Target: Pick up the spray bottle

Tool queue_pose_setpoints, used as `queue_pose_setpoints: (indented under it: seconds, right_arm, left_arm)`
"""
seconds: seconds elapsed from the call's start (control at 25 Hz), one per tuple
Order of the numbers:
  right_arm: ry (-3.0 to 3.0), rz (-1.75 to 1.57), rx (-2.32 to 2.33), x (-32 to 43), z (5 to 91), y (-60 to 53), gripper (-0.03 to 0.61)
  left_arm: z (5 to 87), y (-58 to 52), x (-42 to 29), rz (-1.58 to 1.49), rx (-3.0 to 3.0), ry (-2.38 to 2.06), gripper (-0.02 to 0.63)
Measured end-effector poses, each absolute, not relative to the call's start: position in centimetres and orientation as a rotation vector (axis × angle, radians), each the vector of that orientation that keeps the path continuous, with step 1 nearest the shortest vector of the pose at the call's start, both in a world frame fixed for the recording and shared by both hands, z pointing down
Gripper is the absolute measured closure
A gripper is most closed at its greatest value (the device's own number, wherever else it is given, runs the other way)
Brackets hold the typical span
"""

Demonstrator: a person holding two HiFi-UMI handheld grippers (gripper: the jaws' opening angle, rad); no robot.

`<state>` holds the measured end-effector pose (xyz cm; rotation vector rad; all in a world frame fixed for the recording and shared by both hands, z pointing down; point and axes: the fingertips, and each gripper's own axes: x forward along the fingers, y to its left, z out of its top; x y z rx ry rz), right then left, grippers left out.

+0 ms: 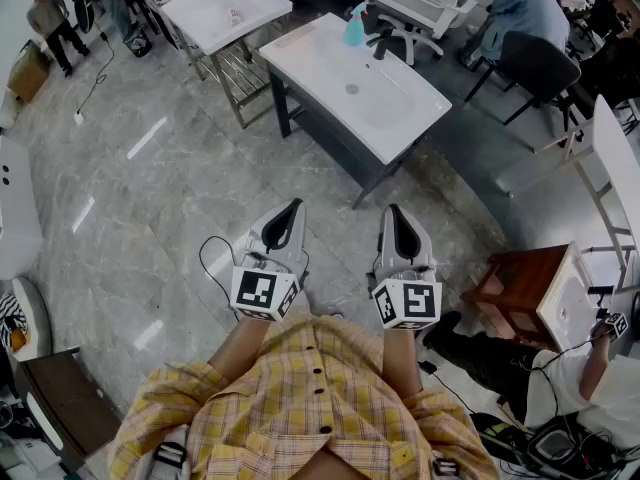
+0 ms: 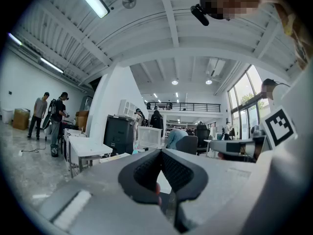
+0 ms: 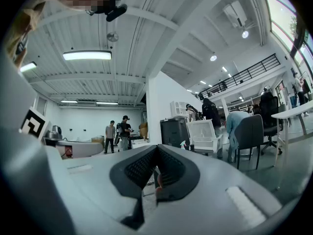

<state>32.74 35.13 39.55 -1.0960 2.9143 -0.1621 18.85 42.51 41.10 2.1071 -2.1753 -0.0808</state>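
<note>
**A:** Where's the spray bottle [image 1: 354, 26]?

**B:** It stands upright at the far end of the white counter [image 1: 385, 108]. The left tongs [image 1: 291, 212] and right tongs [image 1: 394, 216] are well short of that counter, both closed and holding nothing.

**A:** How will it handle?

**B:** Probably light, smooth plastic. I'd grip the narrow neck under the trigger.

**A:** Any label?

**B:** It's too small to read.

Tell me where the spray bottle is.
Head view, top centre: the spray bottle stands at the far end of the white table, beside a dark fixture.
</note>
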Motion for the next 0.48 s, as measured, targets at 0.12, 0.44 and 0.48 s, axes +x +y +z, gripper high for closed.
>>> queue_pose_setpoints:
  seconds: [0.12,0.44,0.48]
  right_arm:
    - [2.916,-0.156,-1.11,32.0,39.4,34.7,0.578]
    - [2.894,-0.163,-1.105,29.3,39.1,34.1,0.578]
    - [2.889,-0.166,-1.118,29.0,39.1,33.9,0.577]
  left_arm:
    - [40.9,41.9,18.2,-0.082,2.122,-2.166,0.614]
    - [41.2,40.8,15.6,-0.1,2.154,-2.14,0.614]
    - [41.3,40.6,15.2,-0.102,2.163,-2.134,0.614]
